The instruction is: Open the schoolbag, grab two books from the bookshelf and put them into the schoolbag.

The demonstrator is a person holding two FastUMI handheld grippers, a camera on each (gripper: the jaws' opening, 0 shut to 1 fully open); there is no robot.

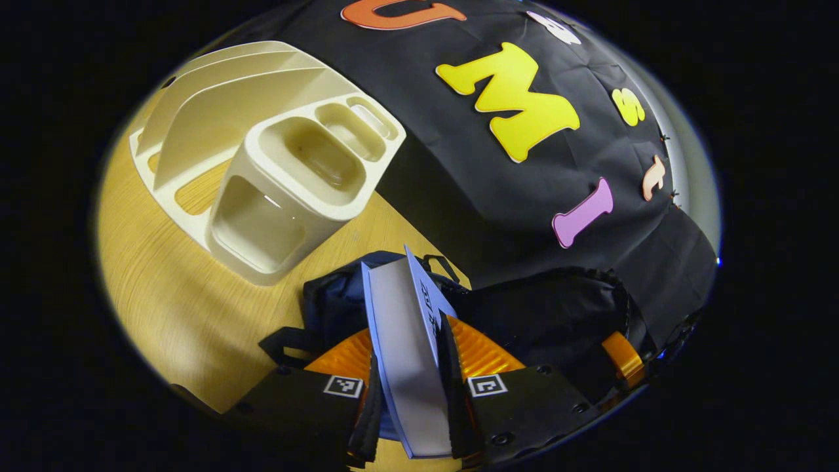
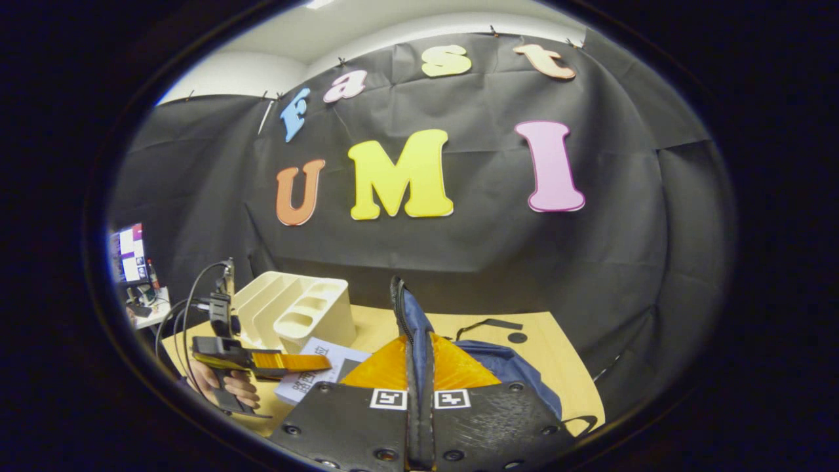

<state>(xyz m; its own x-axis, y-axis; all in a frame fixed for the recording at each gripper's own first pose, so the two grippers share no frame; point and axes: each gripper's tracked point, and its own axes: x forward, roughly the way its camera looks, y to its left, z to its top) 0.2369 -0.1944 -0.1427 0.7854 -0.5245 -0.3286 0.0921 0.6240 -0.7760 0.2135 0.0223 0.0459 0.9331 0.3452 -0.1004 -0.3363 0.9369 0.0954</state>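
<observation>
Bag: the dark blue fabric schoolbag (image 1: 328, 298) lies on the pale wooden table (image 1: 170, 295), its black-lined mouth gaping beside the left tongs; opening looks done.
Right tongs: the right tongs (image 2: 419, 393) are closed on the upright zipped edge of the bag (image 2: 409, 314), lifting it so the mouth is held apart.
Left tongs: the left tongs (image 1: 409, 387) are clamped on a thin white-paged book with a pale blue cover (image 1: 406, 354), both fingers pressing its faces, the book standing on edge above the bag. In the right gripper view, these tongs (image 2: 288, 362) are held by a person's hand (image 2: 226, 387) at the left, with the book (image 2: 318, 373) just past them.
Shelf: the cream plastic desktop bookshelf with slanted dividers and small cups (image 1: 262, 157) stands on the table behind the bag; the slots that can be seen hold no books.
Done: bag open, and one book out of the shelf and in hand.
Uncertain: whether another book is already inside cannot be told, as the bag's interior is too dark.
Left: by my reading, lower this book into the opening and let go; if it is the first, fetch a second.
Risk: the mouth could sag if the lifted edge slips.
</observation>
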